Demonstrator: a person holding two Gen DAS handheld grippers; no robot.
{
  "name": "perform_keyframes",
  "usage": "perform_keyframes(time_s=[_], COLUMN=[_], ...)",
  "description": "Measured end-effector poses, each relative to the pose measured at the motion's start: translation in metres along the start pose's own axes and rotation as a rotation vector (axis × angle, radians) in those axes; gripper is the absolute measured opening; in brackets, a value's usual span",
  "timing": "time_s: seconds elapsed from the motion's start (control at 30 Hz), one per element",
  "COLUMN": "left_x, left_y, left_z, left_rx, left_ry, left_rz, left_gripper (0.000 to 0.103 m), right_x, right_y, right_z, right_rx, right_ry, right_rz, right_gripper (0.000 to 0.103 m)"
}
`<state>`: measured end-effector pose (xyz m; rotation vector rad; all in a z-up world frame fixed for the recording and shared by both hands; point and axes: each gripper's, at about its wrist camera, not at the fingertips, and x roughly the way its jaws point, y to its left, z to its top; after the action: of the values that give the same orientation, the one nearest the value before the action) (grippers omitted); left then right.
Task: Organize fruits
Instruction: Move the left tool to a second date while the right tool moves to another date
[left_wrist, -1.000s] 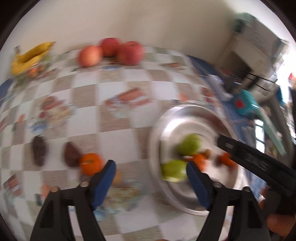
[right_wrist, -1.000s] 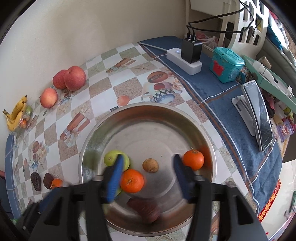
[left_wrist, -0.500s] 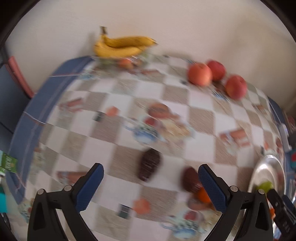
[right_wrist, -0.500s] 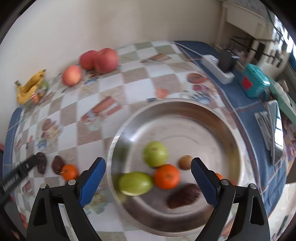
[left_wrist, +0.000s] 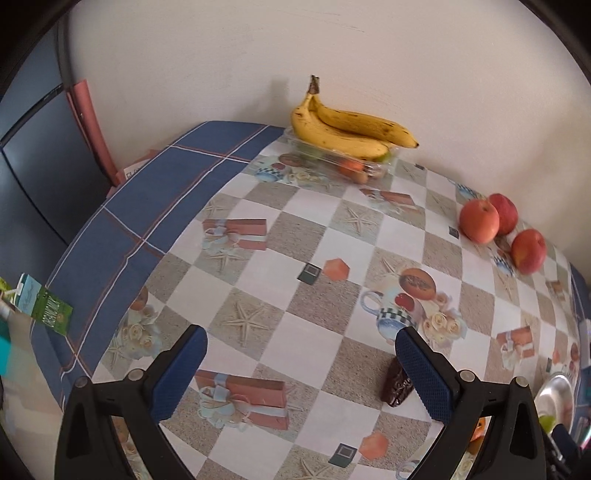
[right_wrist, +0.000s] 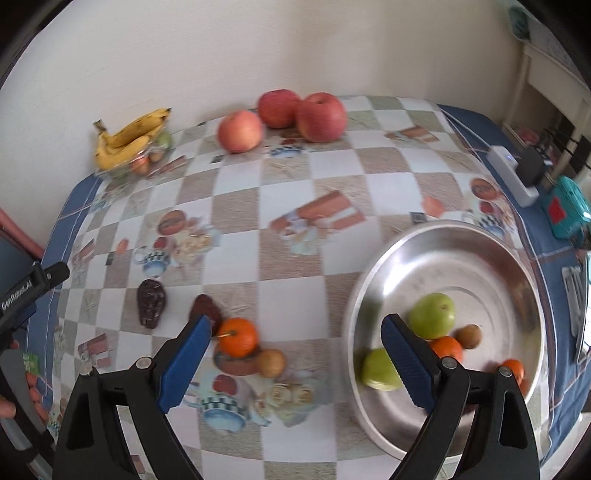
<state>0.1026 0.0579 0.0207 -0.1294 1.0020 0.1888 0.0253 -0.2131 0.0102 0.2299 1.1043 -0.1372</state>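
Note:
A steel bowl (right_wrist: 480, 243) at the right holds two green fruits (right_wrist: 432, 315), small oranges (right_wrist: 447, 349) and a brown fruit. On the cloth beside it lie an orange (right_wrist: 237, 336), a small brown fruit (right_wrist: 270, 363) and two dark fruits (right_wrist: 150, 302). My right gripper (right_wrist: 295, 365) is open and empty, hovering over the orange and the bowl's left rim. My left gripper (left_wrist: 301, 373) is open and empty above the checked cloth; one dark fruit (left_wrist: 396, 386) lies by its right finger. Three apples (left_wrist: 479, 220) and bananas (left_wrist: 347, 131) lie at the wall.
The bananas rest on a clear plastic tray (left_wrist: 332, 162). A power strip with a plug (right_wrist: 517, 177) and a teal box (right_wrist: 567, 210) sit on the blue cloth at the right. A green carton (left_wrist: 44, 304) is off the table's left edge.
My left gripper has swung left, away from the bowl, toward the bananas' end of the table. My right gripper has moved left from over the bowl and opened wide.

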Motion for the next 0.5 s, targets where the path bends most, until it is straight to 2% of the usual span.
perform_keyframes(time_s=[0.2, 0.37, 0.5], left_x=[0.002, 0.012, 0.028], left_y=[0.003, -0.008, -0.024], left_z=[0.0, -0.003, -0.01], left_rx=[-0.009, 0.006, 0.032], left_ry=[0.019, 0.066, 0.125], left_rz=[-0.032, -0.105, -0.172], left_gripper=[0.103, 0.103, 0.103], right_x=[0.0, 0.003, 0.017], right_y=[0.02, 0.036, 0.048], right_z=[0.002, 0.003, 0.002], right_rx=[-0.018, -0.054, -0.094], right_ry=[-0.014, -0.026, -0.006], right_rz=[0.039, 0.067, 0.056], right_gripper=[0.094, 0.093, 0.093])
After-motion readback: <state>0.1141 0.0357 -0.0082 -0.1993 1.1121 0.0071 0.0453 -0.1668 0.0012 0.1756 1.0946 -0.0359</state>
